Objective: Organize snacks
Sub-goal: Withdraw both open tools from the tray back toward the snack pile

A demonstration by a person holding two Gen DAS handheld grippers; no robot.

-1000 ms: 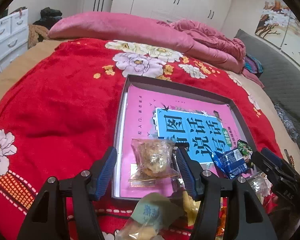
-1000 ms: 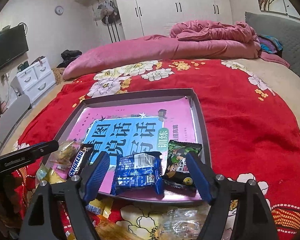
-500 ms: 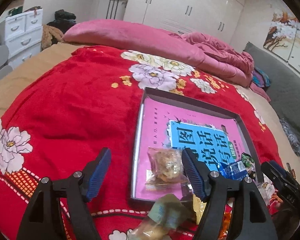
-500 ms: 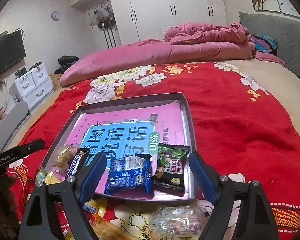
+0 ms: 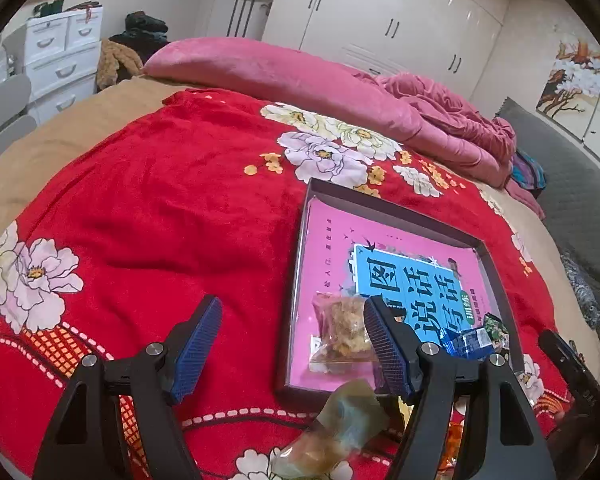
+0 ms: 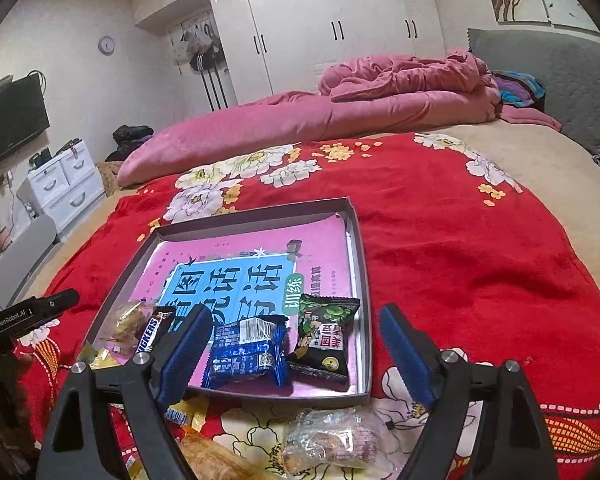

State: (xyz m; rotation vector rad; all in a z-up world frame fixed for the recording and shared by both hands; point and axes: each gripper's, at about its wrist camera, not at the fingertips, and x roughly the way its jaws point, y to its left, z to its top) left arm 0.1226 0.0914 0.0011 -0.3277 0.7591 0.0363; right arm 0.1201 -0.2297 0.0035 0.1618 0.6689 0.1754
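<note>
Tray (image 6: pixel 362 280) sits on the red blanket (image 6: pixel 460 260) on the bed, a pink book (image 6: pixel 240 256) lining its floor. It is the collecting spot, so sorted snacks line up along the tray's near edge. Blue pack (image 6: pixel 246 354) and green pack (image 6: pixel 326 334) lie side by side at the tray's near right corner. The Snickers (image 6: pixel 148 334) and a clear biscuit bag (image 5: pixel 342 330) are at the near left corner, all flat on the book.

Unsorted snacks lie just outside the tray's near rim on the blanket: clear wrapper (image 6: pixel 332 438), yellow candies (image 6: pixel 190 410), a pale green pack (image 5: pixel 340 420). Probably next to go in.

Right gripper (image 6: pixel 292 344) hangs over the tray's near edge, fingers released and spread, nothing pinched; blue pack lies between them in view, but no contact. Left gripper (image 5: pixel 292 344) is off the tray's near left corner, fingers released and empty, biscuit bag beside the right finger. Both look done dropping, free for the loose pile.
</note>
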